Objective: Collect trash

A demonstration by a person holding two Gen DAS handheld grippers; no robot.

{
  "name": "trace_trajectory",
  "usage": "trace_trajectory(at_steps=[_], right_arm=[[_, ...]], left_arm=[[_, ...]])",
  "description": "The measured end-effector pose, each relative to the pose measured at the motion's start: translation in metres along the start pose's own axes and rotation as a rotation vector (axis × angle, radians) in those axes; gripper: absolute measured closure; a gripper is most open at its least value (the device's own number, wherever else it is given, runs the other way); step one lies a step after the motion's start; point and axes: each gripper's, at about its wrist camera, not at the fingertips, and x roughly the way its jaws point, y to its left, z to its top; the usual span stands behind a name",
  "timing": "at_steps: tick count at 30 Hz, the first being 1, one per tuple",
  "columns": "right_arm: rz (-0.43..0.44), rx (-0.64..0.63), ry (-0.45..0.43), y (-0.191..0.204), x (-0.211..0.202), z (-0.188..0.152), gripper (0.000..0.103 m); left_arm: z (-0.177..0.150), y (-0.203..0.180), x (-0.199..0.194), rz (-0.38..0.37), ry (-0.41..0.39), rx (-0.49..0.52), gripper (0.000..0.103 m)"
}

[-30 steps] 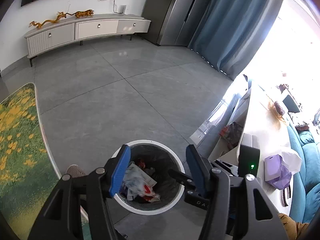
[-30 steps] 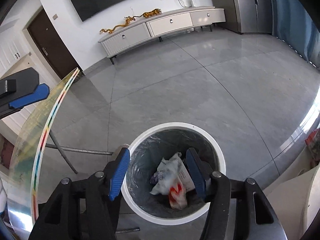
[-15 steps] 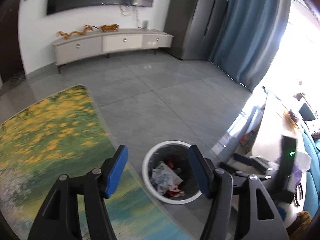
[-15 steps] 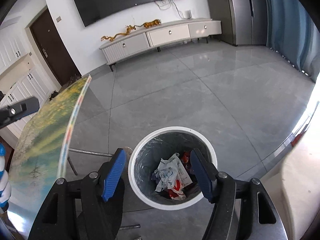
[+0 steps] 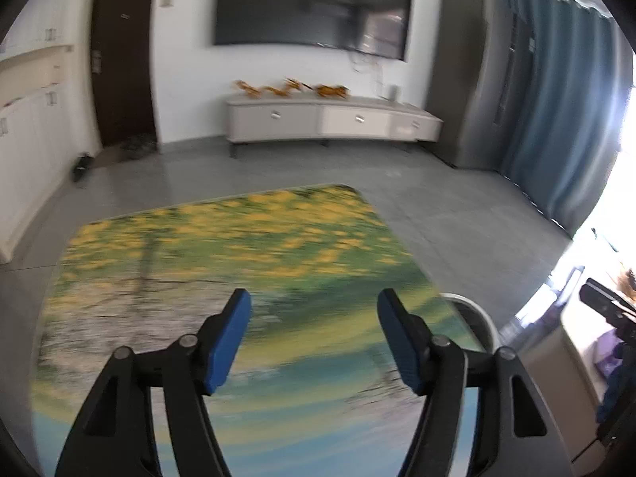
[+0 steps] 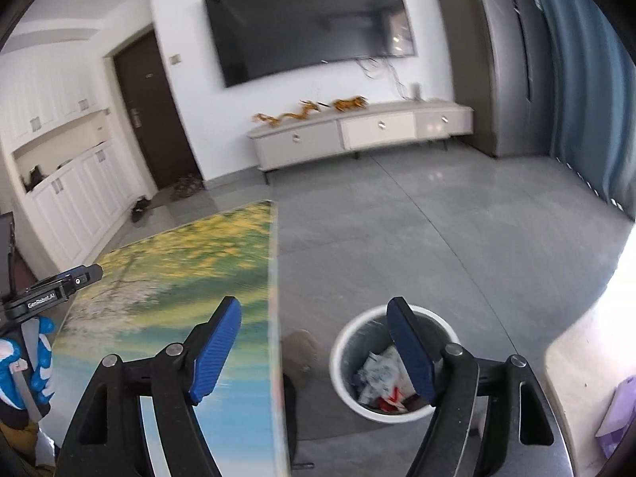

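Observation:
A white-rimmed trash bin (image 6: 349, 338) with a grey liner stands on the floor right of the table and holds crumpled wrappers (image 6: 379, 377). My right gripper (image 6: 314, 349) is open and empty, raised above the table edge and the bin. My left gripper (image 5: 314, 336) is open and empty over the table (image 5: 222, 246), whose top has a yellow-green landscape print. In the left wrist view only a sliver of the bin rim (image 5: 479, 318) shows past the table's right edge. The left gripper body (image 6: 51, 290) shows at the far left of the right wrist view.
A TV cabinet (image 5: 334, 119) with golden figurines stands at the far wall under a wall TV (image 5: 310, 8). A dark door (image 5: 119, 59) is at back left, blue curtains (image 5: 556, 119) at right. A pale counter (image 6: 588, 357) with a purple item is at right.
Both grippers have risen and tilted up, away from the bin. The left one swung left over the table; the bin has slid to the frame's edge. Both stay open.

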Motion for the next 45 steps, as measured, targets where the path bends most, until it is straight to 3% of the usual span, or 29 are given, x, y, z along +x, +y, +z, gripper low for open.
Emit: trace_trajectory(at_steps=[5, 9, 16, 26, 31, 45], right_arm=[[0.02, -0.066, -0.021, 0.051, 0.003, 0.001, 0.018], [0.007, -0.121, -0.028, 0.084, 0.006, -0.001, 0.008], [-0.015, -0.167, -0.068, 0.114, 0.002, -0.001, 0.004], [-0.056, -0.225, -0.132, 0.131, -0.007, 0.001, 0.0], [-0.052, -0.233, -0.137, 0.133, -0.004, -0.001, 0.0], [-0.089, -0.173, -0.17, 0.131, -0.001, 0.001, 0.0]], left_arm=[[-0.008, 0.042, -0.032, 0.112, -0.065, -0.033, 0.035], [-0.015, 0.05, -0.049, 0.129, -0.093, -0.037, 0.033], [-0.018, 0.048, -0.06, 0.138, -0.119, -0.041, 0.033], [-0.013, 0.04, -0.081, 0.156, -0.201, -0.062, 0.033], [-0.013, 0.038, -0.086, 0.174, -0.225, -0.074, 0.023], [-0.012, 0.039, -0.098, 0.243, -0.277, -0.066, 0.022]])
